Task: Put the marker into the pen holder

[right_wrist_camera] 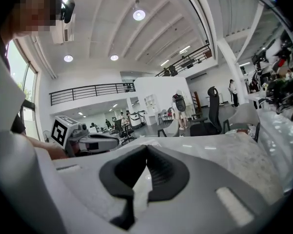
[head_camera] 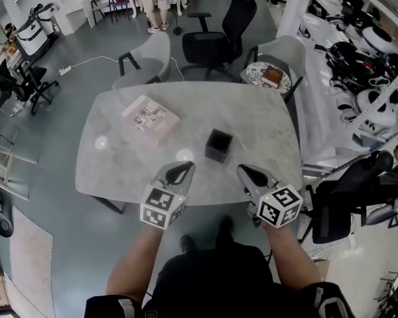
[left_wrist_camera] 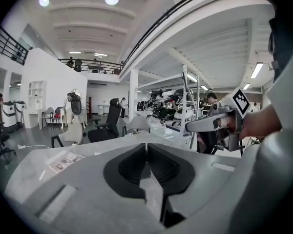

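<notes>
The black square pen holder [head_camera: 219, 144] stands open-topped near the middle of the pale marble table [head_camera: 119, 164]. I see no marker in any view; the holder's inside is too dark to read. My left gripper [head_camera: 184, 169] hovers over the table's near edge, just left of the holder, its jaws closed with nothing between them [left_wrist_camera: 146, 146]. My right gripper [head_camera: 243, 170] hovers level with it on the holder's right, jaws closed and empty [right_wrist_camera: 146, 148]. Each gripper shows in the other's view: the right gripper [left_wrist_camera: 215, 123] and the left gripper [right_wrist_camera: 88, 140].
A pink booklet [head_camera: 150, 118] lies on the table's left half. Grey chairs [head_camera: 146, 61] and a black office chair [head_camera: 222, 28] stand along the far side. A round side table [head_camera: 268, 76] sits at the far right corner, another black chair [head_camera: 348, 201] at my right.
</notes>
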`<state>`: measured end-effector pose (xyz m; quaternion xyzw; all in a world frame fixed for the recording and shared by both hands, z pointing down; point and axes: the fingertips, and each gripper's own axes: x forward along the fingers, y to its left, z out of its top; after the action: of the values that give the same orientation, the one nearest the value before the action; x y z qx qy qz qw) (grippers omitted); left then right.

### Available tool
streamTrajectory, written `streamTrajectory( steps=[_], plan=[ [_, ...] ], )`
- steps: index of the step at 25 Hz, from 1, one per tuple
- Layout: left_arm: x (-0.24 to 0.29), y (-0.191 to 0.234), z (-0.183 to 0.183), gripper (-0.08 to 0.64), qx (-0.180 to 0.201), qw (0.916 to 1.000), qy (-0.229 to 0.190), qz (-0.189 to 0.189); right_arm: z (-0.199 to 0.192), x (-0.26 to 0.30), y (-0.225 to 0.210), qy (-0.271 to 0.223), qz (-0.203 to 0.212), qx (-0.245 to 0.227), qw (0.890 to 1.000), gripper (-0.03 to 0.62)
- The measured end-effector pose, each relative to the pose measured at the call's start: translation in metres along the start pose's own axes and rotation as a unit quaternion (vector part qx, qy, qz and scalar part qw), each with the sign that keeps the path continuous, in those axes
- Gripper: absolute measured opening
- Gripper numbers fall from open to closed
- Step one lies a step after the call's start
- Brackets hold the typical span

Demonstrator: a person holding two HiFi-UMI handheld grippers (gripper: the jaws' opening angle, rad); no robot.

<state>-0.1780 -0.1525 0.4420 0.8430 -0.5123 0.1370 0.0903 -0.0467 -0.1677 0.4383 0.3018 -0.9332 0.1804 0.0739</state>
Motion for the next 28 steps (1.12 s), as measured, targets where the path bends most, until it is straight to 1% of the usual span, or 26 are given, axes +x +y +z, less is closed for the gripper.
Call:
streamTrajectory(
  steps=[5,7,10,17,22,25,28],
  plan=[
    [-0.062,0.015,-0.010,0.018,-0.015,0.9995,-0.026,-0.007,-0.008,-0.001,0.055,-0.006,-0.021,-0.006,1.000,0.003],
    [-0.079,0.017,-0.010,0.017,-0.020,0.9992,-0.034,-0.010,-0.009,-0.003,0.070,-0.009,-0.027,-0.007,1.000,0.003],
    [-0.097,0.022,-0.009,0.015,-0.025,0.9987,-0.045,-0.003,-0.007,-0.007,0.084,-0.014,-0.033,-0.014,0.999,0.003],
    [-0.113,0.029,0.003,0.011,-0.021,0.9983,-0.052,0.014,0.015,-0.017,0.089,-0.042,-0.043,-0.034,0.998,0.003],
    [-0.104,0.025,0.020,0.011,-0.016,0.9976,-0.061,0.031,0.032,-0.025,0.088,-0.053,-0.034,-0.076,0.995,0.003],
    [-0.096,0.029,0.024,0.011,-0.029,0.9967,-0.057,0.050,0.037,-0.027,0.083,-0.043,-0.029,-0.087,0.995,0.003],
    [-0.093,0.031,0.024,0.011,-0.042,0.9951,-0.061,0.065,0.046,-0.027,0.082,-0.046,-0.018,-0.098,0.994,0.002]
  ],
)
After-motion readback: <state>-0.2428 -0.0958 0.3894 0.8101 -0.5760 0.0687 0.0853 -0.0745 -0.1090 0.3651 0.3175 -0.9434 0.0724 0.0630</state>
